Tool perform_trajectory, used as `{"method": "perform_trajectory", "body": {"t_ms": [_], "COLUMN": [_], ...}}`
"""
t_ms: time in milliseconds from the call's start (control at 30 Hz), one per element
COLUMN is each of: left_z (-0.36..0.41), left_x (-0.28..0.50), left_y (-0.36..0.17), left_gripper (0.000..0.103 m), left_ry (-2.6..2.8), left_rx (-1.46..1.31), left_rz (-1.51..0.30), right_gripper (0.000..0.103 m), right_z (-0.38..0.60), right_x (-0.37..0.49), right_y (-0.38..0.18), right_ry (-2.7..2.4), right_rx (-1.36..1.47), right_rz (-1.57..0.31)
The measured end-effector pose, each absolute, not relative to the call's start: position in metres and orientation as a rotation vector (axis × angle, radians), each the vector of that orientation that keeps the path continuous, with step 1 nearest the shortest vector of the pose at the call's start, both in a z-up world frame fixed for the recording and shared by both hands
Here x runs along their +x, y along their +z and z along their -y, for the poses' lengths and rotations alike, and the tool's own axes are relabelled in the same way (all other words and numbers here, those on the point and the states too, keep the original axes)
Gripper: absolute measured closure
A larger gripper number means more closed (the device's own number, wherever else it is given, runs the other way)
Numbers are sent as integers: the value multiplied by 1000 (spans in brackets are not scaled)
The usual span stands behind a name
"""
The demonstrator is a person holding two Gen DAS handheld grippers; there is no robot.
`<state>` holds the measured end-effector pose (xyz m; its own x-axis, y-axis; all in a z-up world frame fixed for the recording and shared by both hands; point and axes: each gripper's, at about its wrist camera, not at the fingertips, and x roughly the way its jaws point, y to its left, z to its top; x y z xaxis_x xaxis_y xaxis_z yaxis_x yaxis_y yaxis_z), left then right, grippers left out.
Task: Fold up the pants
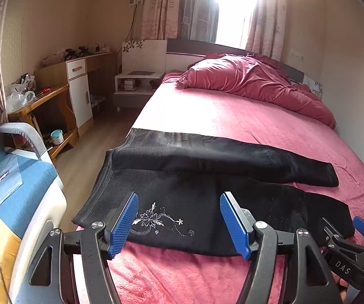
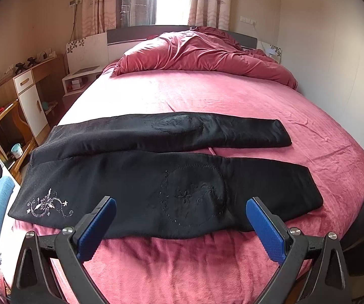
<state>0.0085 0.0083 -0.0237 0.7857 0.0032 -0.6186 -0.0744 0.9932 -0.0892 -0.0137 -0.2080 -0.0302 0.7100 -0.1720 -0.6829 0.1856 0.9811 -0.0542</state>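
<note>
Black pants (image 2: pixel 156 177) lie spread flat across the near end of a pink bed (image 2: pixel 207 93), waist to the left, both legs running right. A silver flower embroidery (image 2: pixel 47 206) marks the near hip, seen also as the embroidery (image 1: pixel 156 221) in the left wrist view. My left gripper (image 1: pixel 179 225) hovers open over the near hip of the pants (image 1: pixel 207 177), nothing between its blue pads. My right gripper (image 2: pixel 180 228) stands open just before the near leg's knee area, also empty. The right gripper's tip (image 1: pixel 354 238) shows at the lower right of the left wrist view.
A crumpled pink duvet (image 2: pixel 202 53) is piled at the head of the bed. Left of the bed are a blue chair (image 1: pixel 12 187), a wooden desk (image 1: pixel 45 101), a white cabinet (image 1: pixel 80 96) and a nightstand (image 1: pixel 133 86). A wall runs along the right side.
</note>
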Motion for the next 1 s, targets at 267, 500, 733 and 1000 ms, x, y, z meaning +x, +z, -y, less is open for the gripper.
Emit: {"method": "perform_trajectory", "body": {"t_ms": [267,500,733,1000], "left_z": [-8,-8,-9,-10], "left_x": [10,10,11,15], "left_y": [-27,-28,-31,-38], "left_gripper": [34,34,34,34], "left_ry": [41,43,46,43], "left_rx": [-113,-112,-113,-112], "left_rz": [-682,-686,-698,-728], "right_gripper": [0,0,0,0], "right_z": [208,207,207,210], "right_x": [-12,-11,-11,-9], "right_y": [-34,-35,-39,-50], "right_ry": [-199,-199,-199,-193], "right_rx": [14,8,0,10], "right_rz": [-766,-765,-776,-809]}}
